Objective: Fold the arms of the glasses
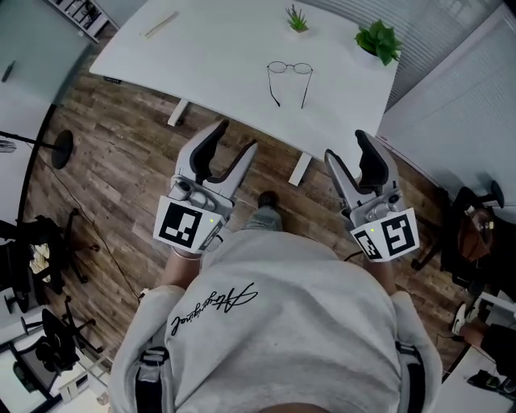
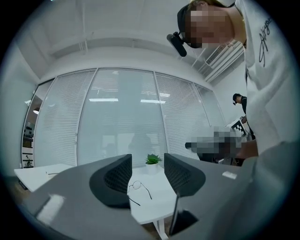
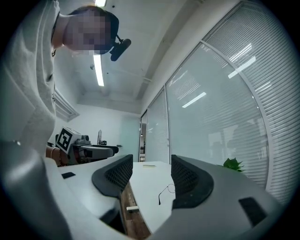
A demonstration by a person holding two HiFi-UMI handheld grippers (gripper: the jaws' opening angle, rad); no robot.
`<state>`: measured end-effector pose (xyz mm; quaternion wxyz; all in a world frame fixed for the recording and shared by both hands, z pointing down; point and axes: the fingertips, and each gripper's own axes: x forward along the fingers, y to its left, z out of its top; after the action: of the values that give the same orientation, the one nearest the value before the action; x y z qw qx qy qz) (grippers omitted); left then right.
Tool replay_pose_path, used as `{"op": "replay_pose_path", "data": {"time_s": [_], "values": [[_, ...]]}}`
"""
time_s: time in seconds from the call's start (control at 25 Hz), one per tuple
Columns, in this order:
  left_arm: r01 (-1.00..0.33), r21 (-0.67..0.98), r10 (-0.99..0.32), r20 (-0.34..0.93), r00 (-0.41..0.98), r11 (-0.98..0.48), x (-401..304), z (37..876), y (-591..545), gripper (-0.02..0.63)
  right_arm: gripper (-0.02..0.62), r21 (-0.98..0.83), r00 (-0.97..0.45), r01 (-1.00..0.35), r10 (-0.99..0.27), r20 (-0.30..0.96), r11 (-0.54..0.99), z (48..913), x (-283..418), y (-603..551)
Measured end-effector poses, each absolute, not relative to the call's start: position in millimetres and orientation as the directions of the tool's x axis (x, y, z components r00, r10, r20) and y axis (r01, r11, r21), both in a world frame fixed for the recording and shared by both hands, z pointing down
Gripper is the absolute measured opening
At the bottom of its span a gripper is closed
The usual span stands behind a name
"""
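Note:
A pair of thin round wire glasses lies on the white table with both arms unfolded and pointing toward me. My left gripper hovers over the wooden floor short of the table's near edge, its jaws open and empty. My right gripper is level with it to the right, also open and empty. In the left gripper view the glasses show between the fingers, far off. The right gripper view has the glasses beside the right finger, again far off.
Two small potted plants stand at the table's far side, and a thin pale stick lies at its far left. White table legs stand under the near edge. Black chairs and stands are at the left, a frosted glass wall beyond.

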<state>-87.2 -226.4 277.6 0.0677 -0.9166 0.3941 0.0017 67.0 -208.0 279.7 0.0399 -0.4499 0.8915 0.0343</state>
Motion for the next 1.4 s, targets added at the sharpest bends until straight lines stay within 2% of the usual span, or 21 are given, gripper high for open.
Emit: {"op": "replay_pose_path", "data": {"time_s": [0.12,1.04,1.4], "values": [[-0.716,-0.122,-0.716,-0.058,0.696,-0.687,-91,276,-251,0.184,0.238,0.026,-0.580,-0.814,-0.809,-0.100,0.580,278,63,-229],[-0.631,-0.080,-0.629,-0.057,0.775,-0.771,-89,284,-380,0.184,0.225,-0.005,-0.455,-0.890,-0.887,-0.080,0.456,287,65,-342],[-0.644,-0.173,-0.657,0.019,0.754,-0.745,-88,320,-400,0.184,0.209,0.026,-0.403,-0.915,-0.915,-0.013,0.402,318,88,-357]]}}
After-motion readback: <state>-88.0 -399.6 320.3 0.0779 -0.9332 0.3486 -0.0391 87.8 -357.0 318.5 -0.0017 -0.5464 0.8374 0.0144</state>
